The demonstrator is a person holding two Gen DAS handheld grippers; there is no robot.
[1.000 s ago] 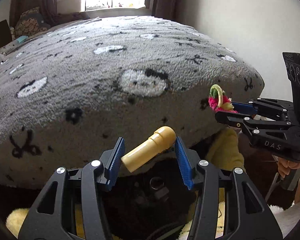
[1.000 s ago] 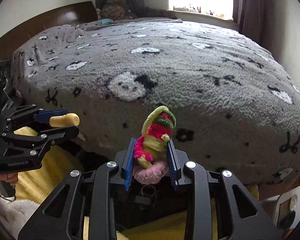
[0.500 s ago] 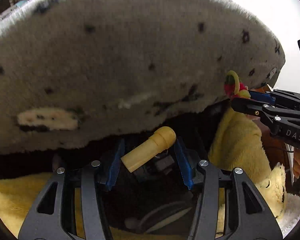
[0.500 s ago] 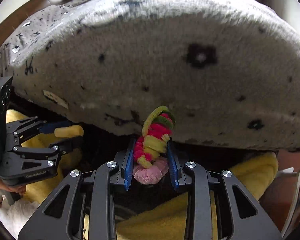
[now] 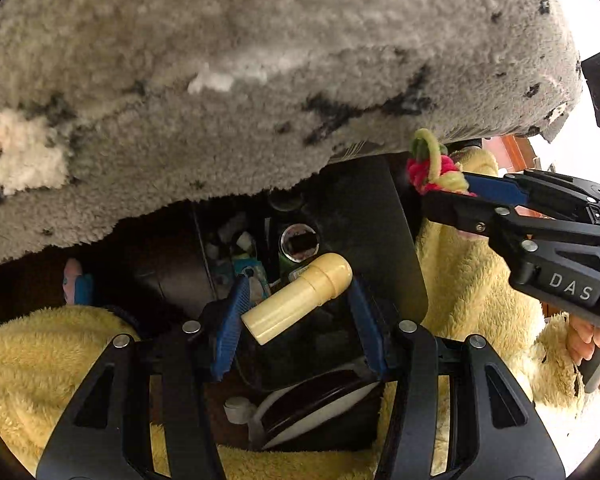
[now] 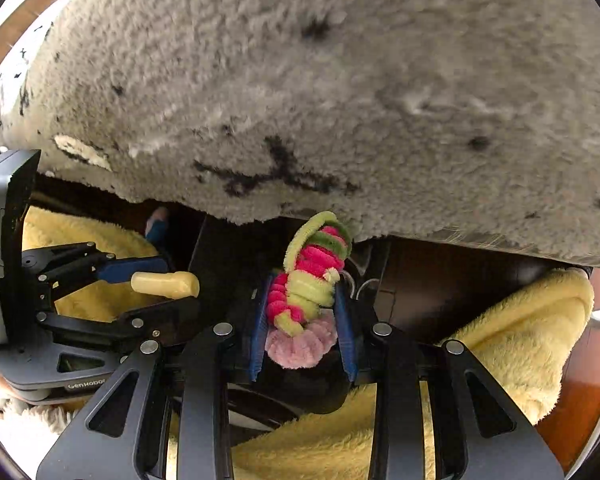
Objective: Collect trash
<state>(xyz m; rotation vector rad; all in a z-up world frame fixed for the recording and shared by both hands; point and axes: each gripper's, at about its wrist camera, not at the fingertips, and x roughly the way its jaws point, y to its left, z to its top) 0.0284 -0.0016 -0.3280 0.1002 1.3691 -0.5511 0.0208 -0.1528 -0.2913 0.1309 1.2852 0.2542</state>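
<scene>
Left wrist view: left gripper [image 5: 296, 300] clamped part-way closed on a cream plastic tube [image 5: 298, 298], blue pads pressing its two ends, tube lying slantwise across the gap, flared end up and to the right. Directly below, a black bin [image 5: 380, 240] standing open, with scraps and a round metal can top visible inside. To the right, right gripper [image 5: 446, 184] pinching a pipe-cleaner bundle [image 5: 432, 166] of pink, yellow and green. Above both, the overhanging edge of a grey fleece blanket [image 5: 260, 80]; yellow fleece [image 5: 40, 360] on either side of the bin

Right wrist view: right gripper [image 6: 304, 320] narrowly closed on the pipe-cleaner bundle [image 6: 308, 284], pale pink coil lowest, green loop sticking out past the pad tips. Left gripper [image 6: 168, 290] at the left with the cream plastic tube [image 6: 166, 283] between its pads. Grey fleece blanket [image 6: 340, 80] overhead
</scene>
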